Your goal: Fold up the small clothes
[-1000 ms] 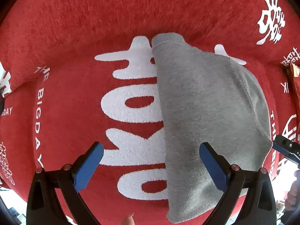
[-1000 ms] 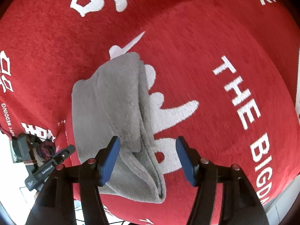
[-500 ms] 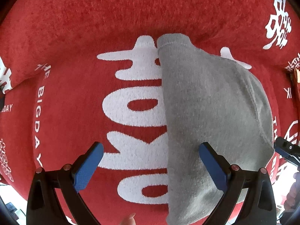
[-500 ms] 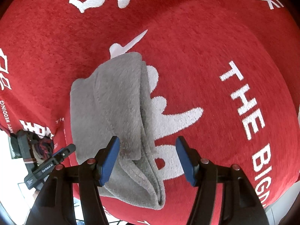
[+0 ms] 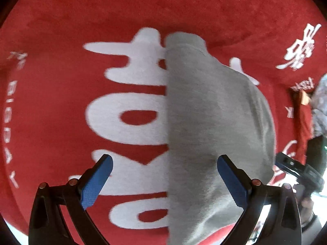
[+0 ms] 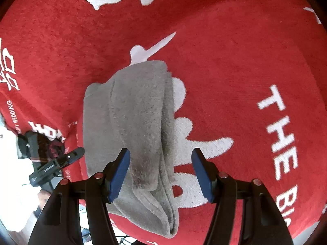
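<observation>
Both tongs poised over a half-folded grey garment, ready to take its near end.

The grey garment (image 5: pixel 214 126) lies already doubled lengthwise on the red cloth (image 5: pixel 61 106) with white lettering, its straight folded edge running up the middle of the big white character (image 5: pixel 126 114). The left tongs (image 5: pixel 164 178) stand released, blue pads spread either side of that folded edge, touching nothing. The right tongs (image 6: pixel 160 176) are likewise released, straddling the garment's layered open edge, where several plies show stacked. I judge the step in hand to be the approach for the next fold. The next move calls for lowering both tongs onto the garment's near end, catching every ply, then carrying it toward the far end.
</observation>
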`<state>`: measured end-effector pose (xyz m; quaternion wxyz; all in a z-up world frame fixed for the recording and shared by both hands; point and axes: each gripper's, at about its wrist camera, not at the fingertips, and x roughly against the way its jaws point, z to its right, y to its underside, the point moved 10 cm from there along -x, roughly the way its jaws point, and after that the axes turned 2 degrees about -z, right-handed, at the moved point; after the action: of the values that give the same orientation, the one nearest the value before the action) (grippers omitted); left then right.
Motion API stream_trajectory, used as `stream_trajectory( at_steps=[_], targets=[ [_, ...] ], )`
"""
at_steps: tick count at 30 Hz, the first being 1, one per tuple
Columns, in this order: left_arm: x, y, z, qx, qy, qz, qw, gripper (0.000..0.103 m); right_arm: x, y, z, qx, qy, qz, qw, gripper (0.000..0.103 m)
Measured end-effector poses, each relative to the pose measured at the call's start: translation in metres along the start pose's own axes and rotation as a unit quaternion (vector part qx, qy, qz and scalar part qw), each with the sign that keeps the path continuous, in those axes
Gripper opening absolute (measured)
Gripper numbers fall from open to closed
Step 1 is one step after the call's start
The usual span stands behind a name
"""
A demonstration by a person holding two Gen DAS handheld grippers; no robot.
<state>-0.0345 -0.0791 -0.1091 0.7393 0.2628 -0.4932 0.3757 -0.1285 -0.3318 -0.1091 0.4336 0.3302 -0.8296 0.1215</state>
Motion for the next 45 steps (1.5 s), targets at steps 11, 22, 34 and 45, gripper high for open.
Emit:
stream_trajectory(
  at_steps=[11, 22, 34, 45],
  targets=[
    [-0.036, -0.003, 0.053, -0.021, 0.103, -0.037, 0.9938, 0.102, -0.033, -0.009, -0.004, 0.003, -0.073, -0.047, 0.996, 0.066],
    [-0.055, -0.014, 0.07, -0.045, 0.063, -0.04, 0.9962, 0.102, -0.057, -0.019, -0.036, 0.047, -0.139, -0.063, 0.987, 0.069],
    [-0.031, -0.009, 0.088, -0.101, 0.026, 0.002, 0.9945, 0.051, -0.054, -0.016, -0.044, -0.013, -0.154, -0.043, 0.987, 0.032],
    [0.025, 0.005, 0.088, -0.101, 0.074, 0.03, 0.9917, 0.049, -0.019, 0.013, -0.104, -0.026, -0.215, -0.028, 0.976, 0.03]
  ],
)
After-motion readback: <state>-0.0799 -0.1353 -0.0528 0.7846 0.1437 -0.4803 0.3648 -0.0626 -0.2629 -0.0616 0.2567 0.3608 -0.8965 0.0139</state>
